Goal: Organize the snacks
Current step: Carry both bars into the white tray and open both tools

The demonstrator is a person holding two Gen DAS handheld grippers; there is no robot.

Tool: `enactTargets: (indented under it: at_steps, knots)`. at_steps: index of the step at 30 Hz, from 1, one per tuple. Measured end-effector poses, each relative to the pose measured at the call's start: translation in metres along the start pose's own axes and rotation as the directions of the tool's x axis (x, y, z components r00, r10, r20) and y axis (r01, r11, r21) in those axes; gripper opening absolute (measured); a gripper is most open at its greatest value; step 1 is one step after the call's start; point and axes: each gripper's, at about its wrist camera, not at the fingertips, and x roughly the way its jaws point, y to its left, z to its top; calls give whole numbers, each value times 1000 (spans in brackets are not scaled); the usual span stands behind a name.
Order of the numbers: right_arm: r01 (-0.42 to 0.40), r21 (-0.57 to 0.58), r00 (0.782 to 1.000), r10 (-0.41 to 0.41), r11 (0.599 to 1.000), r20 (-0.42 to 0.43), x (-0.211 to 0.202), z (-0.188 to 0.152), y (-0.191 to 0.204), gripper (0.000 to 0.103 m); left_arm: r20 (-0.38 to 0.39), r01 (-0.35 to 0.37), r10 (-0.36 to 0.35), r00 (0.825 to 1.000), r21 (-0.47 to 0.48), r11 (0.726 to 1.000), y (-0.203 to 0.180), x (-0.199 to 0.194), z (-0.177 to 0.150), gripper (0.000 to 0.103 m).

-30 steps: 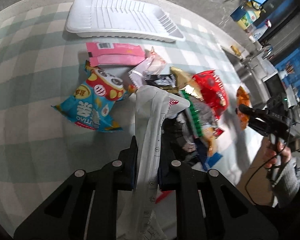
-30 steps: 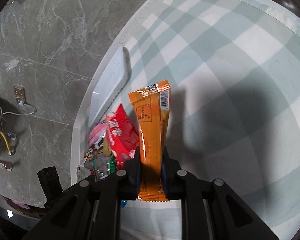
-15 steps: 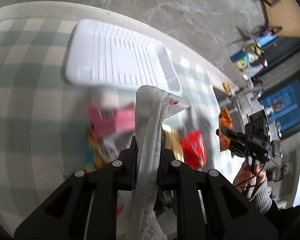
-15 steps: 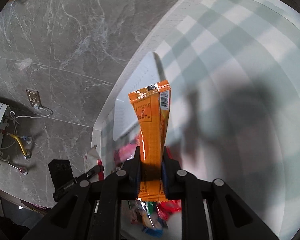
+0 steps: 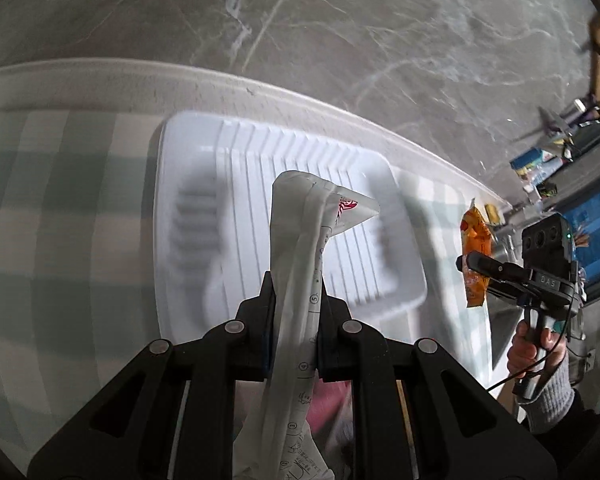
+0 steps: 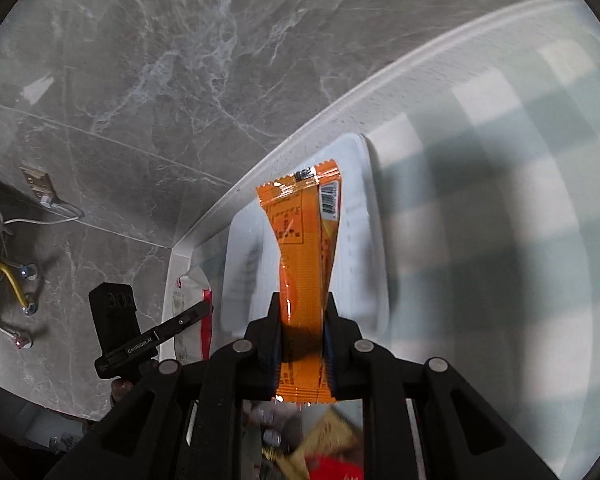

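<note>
The left gripper is clamped on a white snack packet, which stands up between its black fingers with the folded top corner bearing a bit of red print. The packet is up in the air over a white ribbed tray, and the shadows of gripper and packet fall across the tray's ridges. The tray lies on a green-and-white checked tablecloth, close to the table's far edge, with grey marble floor beyond it.

The right gripper is closed tight on an orange snack packet, gripping it around the lower half so the barcode end points away from the camera. From its own camera this packet is seen over the same tray's near end. In the left wrist view that gripper sits off the tray's right side, orange packet hanging in it, the person's hand wrapped around the handle.

Below the right gripper, blurred, a few loose snacks in red and gold lie on the table. A pink wrapper shows faintly under the left gripper.
</note>
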Motion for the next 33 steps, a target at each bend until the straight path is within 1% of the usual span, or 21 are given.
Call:
enactTargets:
  at_steps: [2,4,7,9,11,15,17,19,20,22,24,26,29,30,33]
  knots:
    - [13,-14,1000,-13,1000,-22,16,13,2,19,1,-15,15,1000,5,1000,9,11,9,13]
    - [28,-26,999,-29,999,-40,29,21,3,19,3,-34,34,999,10,999,11,24,24,13]
    - [42,-39,997,-44,998,-63,46,29,4,19,0,-63,63,998,21,998,13,39,34,13]
    - [60,-54,995,-64,997,-77,58,34,6,19,-2,-98,98,995,33,995,14,51,42,13]
    - [74,-64,993,-80,995,-85,65,36,8,19,3,-123,123,992,43,992,16,59,48,13]
    - [129,-96,987,-138,987,-87,76,38,14,21,13,-171,170,985,80,982,13,75,56,14]
    - [152,-113,983,-161,982,-83,79,37,16,22,13,-189,188,982,84,978,14,79,56,15]
    - [174,-134,979,-186,975,-78,81,36,20,25,10,-204,204,979,82,975,16,85,58,15]
    - [182,-149,978,-195,972,-76,81,34,23,27,12,-208,207,978,82,975,17,82,55,15]
    - [191,-161,977,-204,968,-69,81,34,27,36,24,-213,212,977,84,973,20,80,53,15]
    - [207,-187,974,-220,960,-53,80,32,34,41,39,-217,214,976,91,972,19,76,53,15]
    - [218,-204,972,-230,954,-39,78,31,39,43,60,-235,229,971,100,967,16,73,56,15]
    - [218,-213,973,-228,952,-24,69,29,42,45,87,-242,234,968,105,964,10,61,53,15]
    - [219,-218,973,-228,951,-17,67,26,45,47,94,-242,233,968,107,964,8,56,51,15]
    - [223,-233,974,-228,947,6,56,22,56,50,121,-251,237,964,119,961,-2,43,40,15]
